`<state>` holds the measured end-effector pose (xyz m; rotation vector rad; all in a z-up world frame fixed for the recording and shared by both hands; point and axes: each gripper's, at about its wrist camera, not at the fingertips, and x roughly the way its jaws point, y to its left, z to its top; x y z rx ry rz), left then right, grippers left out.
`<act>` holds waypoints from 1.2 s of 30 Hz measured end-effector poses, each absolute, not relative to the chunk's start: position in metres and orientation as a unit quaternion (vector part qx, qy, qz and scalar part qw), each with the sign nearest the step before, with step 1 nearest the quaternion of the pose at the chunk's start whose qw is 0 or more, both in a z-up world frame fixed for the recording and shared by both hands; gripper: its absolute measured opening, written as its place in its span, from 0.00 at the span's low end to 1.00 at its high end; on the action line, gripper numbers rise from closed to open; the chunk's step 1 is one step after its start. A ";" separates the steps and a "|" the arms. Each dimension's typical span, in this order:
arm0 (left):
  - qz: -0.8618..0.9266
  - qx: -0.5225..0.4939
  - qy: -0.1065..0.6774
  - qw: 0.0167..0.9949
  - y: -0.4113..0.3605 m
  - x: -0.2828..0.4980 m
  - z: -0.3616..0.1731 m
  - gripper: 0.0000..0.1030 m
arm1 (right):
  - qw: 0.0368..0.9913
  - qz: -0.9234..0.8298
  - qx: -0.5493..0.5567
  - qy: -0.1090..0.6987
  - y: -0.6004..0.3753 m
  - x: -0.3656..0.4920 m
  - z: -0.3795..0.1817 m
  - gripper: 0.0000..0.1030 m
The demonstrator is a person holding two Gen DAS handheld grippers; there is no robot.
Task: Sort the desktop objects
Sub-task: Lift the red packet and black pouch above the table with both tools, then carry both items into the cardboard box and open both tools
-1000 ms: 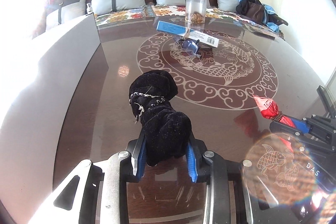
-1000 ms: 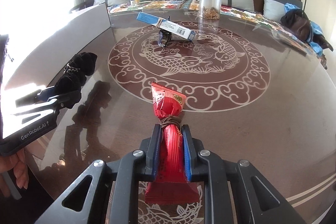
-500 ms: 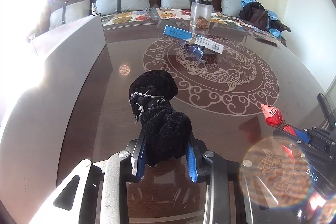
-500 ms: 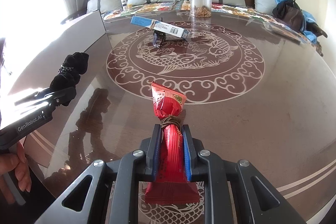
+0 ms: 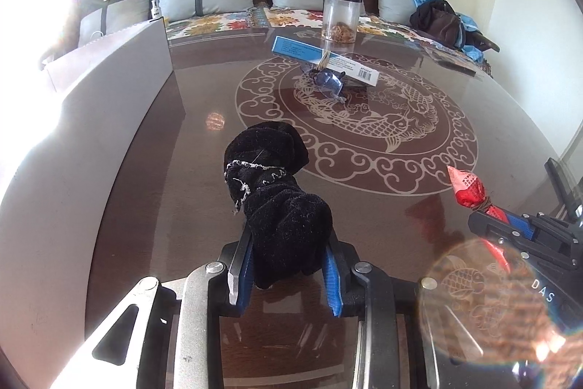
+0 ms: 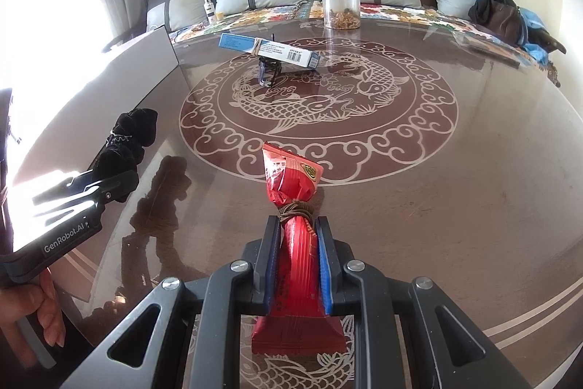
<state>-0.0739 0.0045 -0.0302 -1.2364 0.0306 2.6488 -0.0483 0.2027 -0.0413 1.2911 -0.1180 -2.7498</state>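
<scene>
Presently, the left gripper [image 5: 288, 270] is clamped on a black velvet pouch [image 5: 280, 206], which juts forward from its jaws above the counter [image 5: 473, 104]; the right gripper [image 6: 298, 261] is closed tight on a red snack packet [image 6: 295, 203] tied with brown cord, likewise held above the glass; against the earlier frames, both grips are unchanged, only the view has shifted slightly; a clear jar [image 6: 340, 4] at the far edge holds brown contents; a blue-and-white box [image 6: 267, 50] rests across spectacles [image 6: 269, 72].

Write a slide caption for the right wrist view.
Right gripper holds a red snack packet above the patterned table.
</scene>
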 end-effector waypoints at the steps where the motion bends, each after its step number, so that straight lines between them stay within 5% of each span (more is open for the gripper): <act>1: 0.902 -0.417 -0.001 0.113 -0.001 -0.070 -0.022 0.31 | 0.052 -0.904 0.423 -0.039 0.202 -0.047 -0.039 0.19; 10: 0.936 -0.344 -0.067 0.041 -0.151 -0.041 0.078 0.31 | 0.156 -0.917 0.364 -0.042 0.116 -0.050 0.042 0.19; 17: 0.896 -0.430 -0.085 -0.070 -0.279 -0.054 0.044 0.36 | 0.332 -0.879 0.339 -0.035 -0.059 -0.069 0.099 0.20; 19: 0.873 -0.469 -0.092 -0.093 -0.294 -0.056 0.021 0.61 | 0.355 -0.863 0.358 -0.016 -0.105 -0.078 0.092 0.32; 21: 0.865 -0.481 -0.088 -0.113 -0.300 -0.048 0.008 0.71 | 0.357 -0.842 0.404 -0.001 -0.137 -0.091 0.075 0.76; 28: 0.896 -0.423 -0.069 -0.121 -0.283 -0.009 0.012 0.73 | 0.329 -0.878 0.346 0.024 -0.087 -0.058 0.069 0.85; 30: 0.903 -0.409 -0.075 -0.106 -0.269 -0.004 0.020 0.73 | 0.294 -0.900 0.319 0.038 -0.046 -0.047 0.066 0.94; 36: 0.931 -0.361 -0.063 -0.012 -0.184 -0.001 0.065 0.74 | 0.152 -0.922 0.347 0.084 0.088 -0.048 0.011 0.99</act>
